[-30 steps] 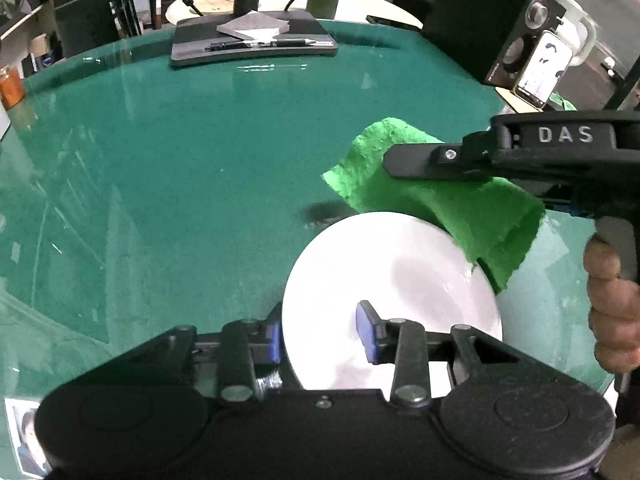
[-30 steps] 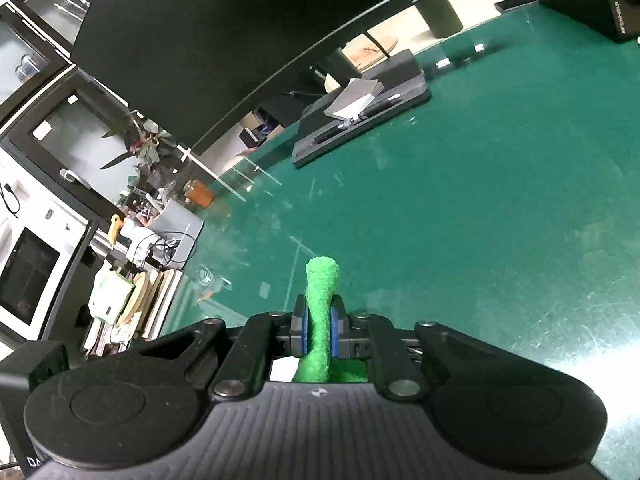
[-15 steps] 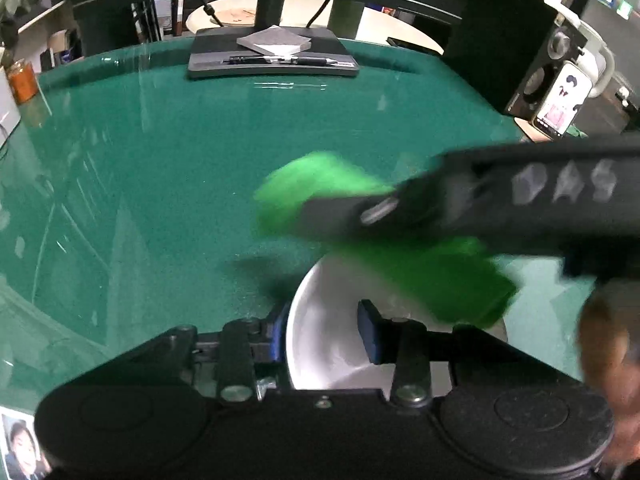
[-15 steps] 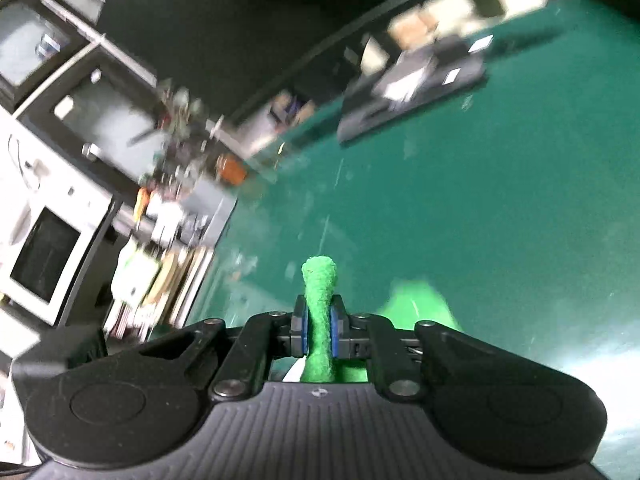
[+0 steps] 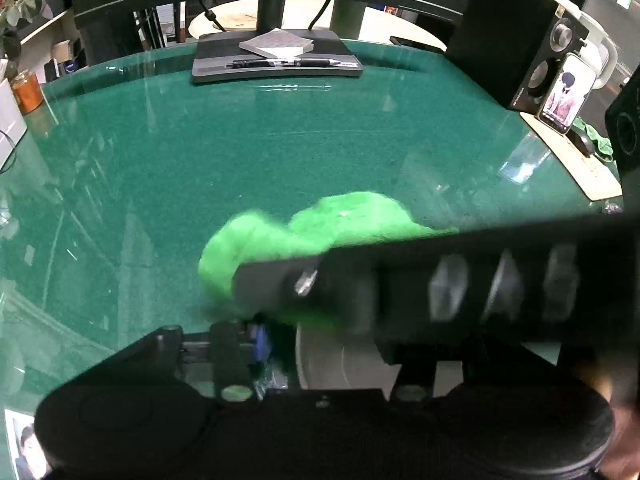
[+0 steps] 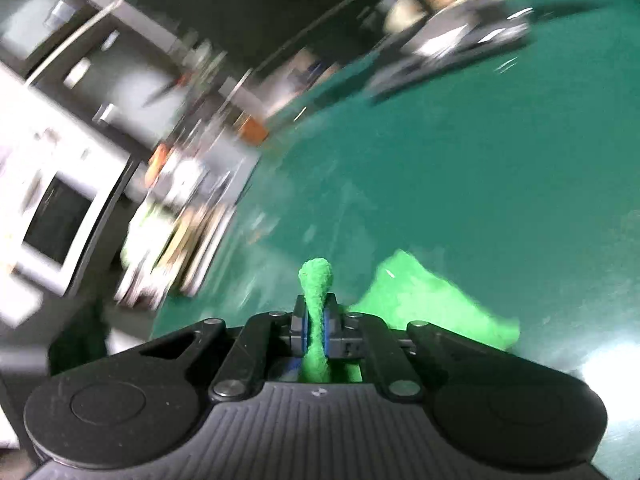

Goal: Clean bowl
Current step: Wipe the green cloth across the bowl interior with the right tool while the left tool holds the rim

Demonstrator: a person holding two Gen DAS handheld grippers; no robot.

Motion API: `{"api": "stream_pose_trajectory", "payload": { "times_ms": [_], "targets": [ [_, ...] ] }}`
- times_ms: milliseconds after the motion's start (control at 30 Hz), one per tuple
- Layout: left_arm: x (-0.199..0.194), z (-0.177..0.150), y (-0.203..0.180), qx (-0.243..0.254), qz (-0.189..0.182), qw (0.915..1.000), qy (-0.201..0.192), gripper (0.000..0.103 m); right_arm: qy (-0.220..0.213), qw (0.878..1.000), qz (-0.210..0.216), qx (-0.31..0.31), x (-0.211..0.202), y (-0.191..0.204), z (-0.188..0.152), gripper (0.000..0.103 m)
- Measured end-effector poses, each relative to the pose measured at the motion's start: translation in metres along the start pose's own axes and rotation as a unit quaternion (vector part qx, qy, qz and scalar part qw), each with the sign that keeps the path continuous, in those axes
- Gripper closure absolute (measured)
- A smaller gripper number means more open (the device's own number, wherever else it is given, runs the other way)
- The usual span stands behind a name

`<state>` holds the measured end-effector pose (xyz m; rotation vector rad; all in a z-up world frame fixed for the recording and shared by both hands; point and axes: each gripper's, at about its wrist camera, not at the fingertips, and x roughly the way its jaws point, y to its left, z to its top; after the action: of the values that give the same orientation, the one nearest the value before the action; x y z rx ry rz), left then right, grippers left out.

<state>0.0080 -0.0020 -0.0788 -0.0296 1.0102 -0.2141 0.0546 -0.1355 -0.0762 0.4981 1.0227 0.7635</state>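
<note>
Swung across since a second ago: right gripper (image 5: 260, 284), from off to the right of the left gripper (image 5: 328, 346) to straight ahead of it, blurred, body lying crosswise just above and beyond the left gripper's fingers. Dragged along with it, green cloth (image 5: 320, 224), earlier draped over the far right rim of the white bowl (image 5: 340, 364), now bunched ahead and to the left of that rim.

Right gripper (image 6: 316, 320) clamped tight on a pinched fold of the green cloth (image 6: 316, 280), fold poking up past the fingertips, rest of the cloth spread low and to the right of the jaws on the green table (image 6: 480, 160).

Left gripper's jaws opening, at a middling width, with the bowl's near rim between them. Left blue pad (image 5: 260, 342) standing apart from the rim, a gap showing; other pad hidden behind the right gripper, so contact on that side impossible to tell.

Bowl sitting on the table directly in front of the left gripper, mostly covered by the right gripper and the cloth, only a grey-white slice visible.

Far ahead of the left gripper, a dark tray (image 5: 276, 60) with notepad and pens; far ahead to the right, a speaker (image 5: 532, 40) and a phone (image 5: 566, 92).
</note>
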Motion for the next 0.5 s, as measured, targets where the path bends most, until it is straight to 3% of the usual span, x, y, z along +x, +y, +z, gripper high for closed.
{"api": "stream_pose_trajectory", "payload": {
  "times_ms": [200, 267, 333, 400, 433, 500],
  "targets": [
    [0.000, -0.002, 0.000, 0.000, 0.005, 1.0000, -0.005, 0.046, -0.054, 0.995, -0.046, 0.063, -0.024, -0.029, 0.007, 0.103],
    [0.000, -0.001, -0.003, 0.010, 0.024, 0.9997, -0.004, 0.033, -0.054, 0.995, -0.055, 0.058, -0.024, -0.027, 0.006, 0.099],
    [0.000, 0.000, -0.006, 0.022, 0.043, 0.9988, -0.003, 0.029, -0.059, 0.995, -0.050, 0.061, -0.026, -0.027, 0.002, 0.098],
    [-0.003, 0.001, -0.010, 0.041, 0.047, 0.9980, -0.006, 0.014, -0.065, 0.995, -0.044, 0.064, -0.030, -0.027, 0.001, 0.098],
    [-0.004, 0.001, -0.013, 0.054, 0.049, 0.9973, -0.005, 0.002, -0.068, 0.995, -0.047, 0.058, -0.032, -0.025, 0.001, 0.098],
    [-0.006, 0.003, -0.016, 0.064, 0.050, 0.9966, -0.009, 0.001, -0.075, 0.995, -0.052, 0.047, -0.035, -0.022, 0.002, 0.098]
  ]
}}
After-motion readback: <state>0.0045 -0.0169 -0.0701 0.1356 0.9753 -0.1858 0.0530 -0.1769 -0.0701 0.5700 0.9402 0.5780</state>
